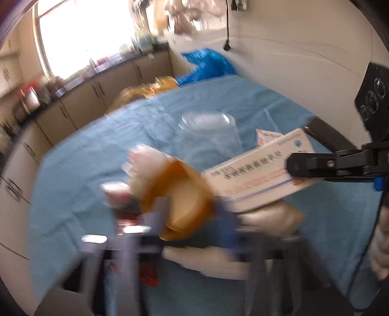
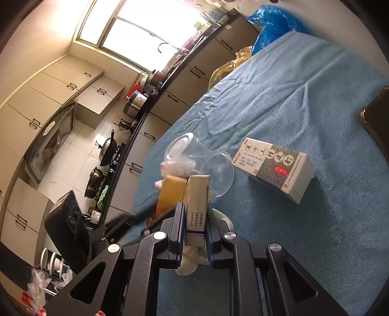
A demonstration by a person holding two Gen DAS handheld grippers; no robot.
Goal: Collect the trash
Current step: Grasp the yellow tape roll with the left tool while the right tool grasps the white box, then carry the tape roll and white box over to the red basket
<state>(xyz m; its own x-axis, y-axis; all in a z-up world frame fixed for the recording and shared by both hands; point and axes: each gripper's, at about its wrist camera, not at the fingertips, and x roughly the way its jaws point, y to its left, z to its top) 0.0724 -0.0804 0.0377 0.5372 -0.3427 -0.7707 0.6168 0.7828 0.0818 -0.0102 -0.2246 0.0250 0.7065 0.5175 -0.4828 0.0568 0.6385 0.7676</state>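
Observation:
My right gripper [image 2: 194,214] is shut on a slim white medicine box [image 2: 197,206], held above the blue-clothed table [image 2: 304,97]. The same box [image 1: 260,170] shows in the left wrist view, gripped by the right gripper [image 1: 301,167]. My left gripper [image 1: 189,218] is blurred and shut on a brown paper cup [image 1: 180,194] stuffed with white crumpled trash [image 1: 143,160]. The cup [image 2: 170,192] sits just left of the box. A clear plastic cup [image 2: 201,160] lies on its side behind them. A second, grey-and-white medicine box [image 2: 274,170] lies on the cloth to the right.
A dark object [image 2: 376,121] lies at the table's right edge. A yellow bag [image 2: 228,65] and a blue bag [image 2: 274,21] sit at the far end. A kitchen counter with pots [image 2: 107,150] runs along the left.

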